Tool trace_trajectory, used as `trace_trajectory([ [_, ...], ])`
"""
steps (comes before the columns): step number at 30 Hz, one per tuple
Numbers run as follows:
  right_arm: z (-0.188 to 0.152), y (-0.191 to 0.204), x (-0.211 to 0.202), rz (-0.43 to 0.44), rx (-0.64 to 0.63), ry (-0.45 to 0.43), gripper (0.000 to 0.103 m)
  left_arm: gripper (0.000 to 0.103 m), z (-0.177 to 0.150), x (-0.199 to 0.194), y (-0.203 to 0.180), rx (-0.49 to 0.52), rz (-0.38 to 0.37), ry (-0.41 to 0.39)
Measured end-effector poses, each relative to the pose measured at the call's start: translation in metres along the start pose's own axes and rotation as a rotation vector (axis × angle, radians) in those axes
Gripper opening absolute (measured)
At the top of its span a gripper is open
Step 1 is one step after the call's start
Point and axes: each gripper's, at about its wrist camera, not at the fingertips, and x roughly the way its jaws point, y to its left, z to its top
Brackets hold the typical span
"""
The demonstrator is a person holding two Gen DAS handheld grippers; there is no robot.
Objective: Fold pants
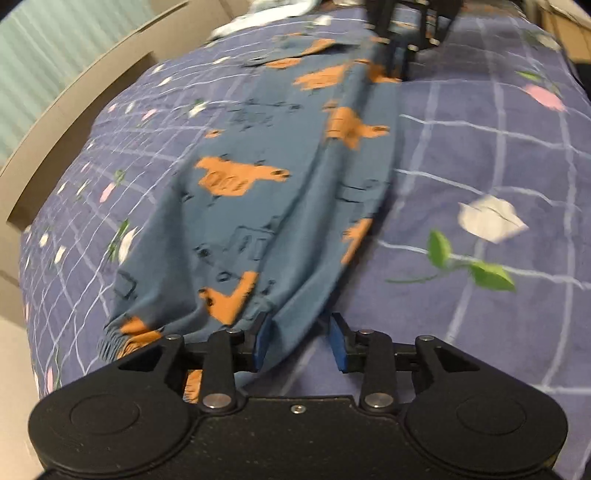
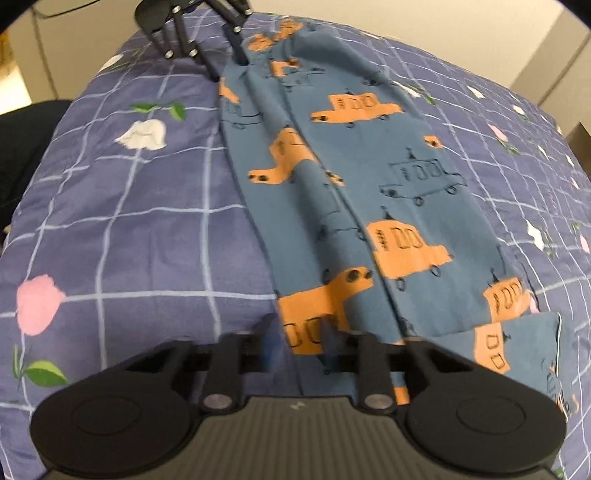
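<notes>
Blue pants (image 1: 258,184) with orange car prints lie folded lengthwise, leg on leg, on a purple checked bedspread (image 1: 480,147). My left gripper (image 1: 299,343) is at the cuff end. Its blue pads stand apart, and the edge of the leg runs between them without being pinched. At the far end of the garment is the right gripper (image 1: 399,62). In the right wrist view the pants (image 2: 351,184) run away from my right gripper (image 2: 299,332). Its fingers are blurred, a gap shows between them, and the pants' near edge lies in it. The left gripper (image 2: 227,68) shows at the top.
A beige bed frame (image 1: 55,129) curves along the left of the bedspread. Light blue and white cloth (image 1: 266,14) lies at the far end. A dark shape (image 2: 22,147) sits beyond the bedspread (image 2: 147,221) on the left. Bare bedspread lies on both sides of the pants.
</notes>
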Motion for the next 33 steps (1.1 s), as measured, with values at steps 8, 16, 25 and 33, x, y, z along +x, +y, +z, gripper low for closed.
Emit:
trace_trajectory([
  [8,-0.007,-0.015,-0.015,0.126,0.136,-0.054,0.001,0.0,-0.004,-0.009,0.018,-0.109,-0.152,0.016],
  [16,-0.01,-0.016,-0.031,0.208,0.184,-0.077,0.01,0.025,-0.017,-0.036,0.019,-0.13,-0.1,-0.018],
  [25,0.009,-0.023,-0.025,-0.153,-0.081,-0.017,0.038,0.05,0.011,-0.032,0.022,-0.004,0.027,-0.059],
  [33,0.014,-0.024,0.006,-0.216,-0.179,0.054,0.001,0.05,0.012,-0.003,0.024,0.048,0.03,-0.007],
])
